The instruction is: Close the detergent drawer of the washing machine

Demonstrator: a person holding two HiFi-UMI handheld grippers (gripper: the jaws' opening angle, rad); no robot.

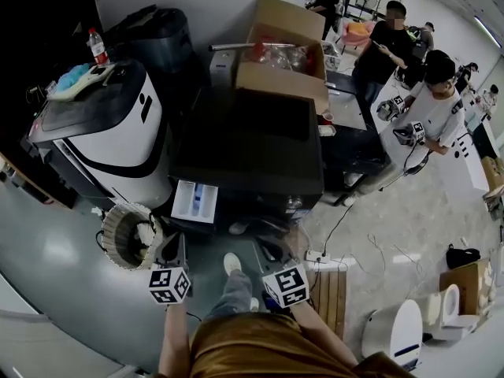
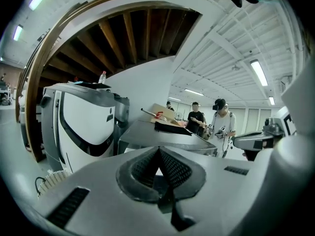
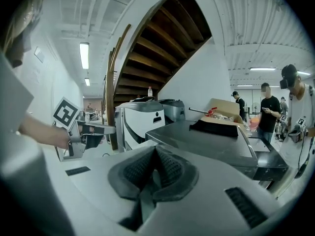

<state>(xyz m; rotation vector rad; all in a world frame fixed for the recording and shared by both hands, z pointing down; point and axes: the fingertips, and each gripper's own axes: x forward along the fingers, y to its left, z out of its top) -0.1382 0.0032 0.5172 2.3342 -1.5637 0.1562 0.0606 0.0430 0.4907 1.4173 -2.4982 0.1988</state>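
Note:
The dark washing machine (image 1: 252,152) stands in front of me. Its white detergent drawer (image 1: 194,201), with a blue insert, sticks out open from the front's left corner. In the head view my left gripper (image 1: 173,248) hangs just below the drawer, apart from it. My right gripper (image 1: 269,252) is level with it, before the machine's right half. Both are shut on nothing: the ribbed pads (image 2: 170,167) meet at the tip in the left gripper view, and the pads (image 3: 167,167) meet in the right gripper view. Both gripper views look over the machine's grey top (image 3: 206,141); neither shows the drawer.
A white and black machine (image 1: 118,132) stands left of the washer, with a wicker basket (image 1: 126,236) at its foot. A cardboard box (image 1: 283,53) sits on the washer's back. A power strip with cables (image 1: 323,256) and a wooden pallet (image 1: 331,294) lie right. People (image 1: 425,109) stand far right.

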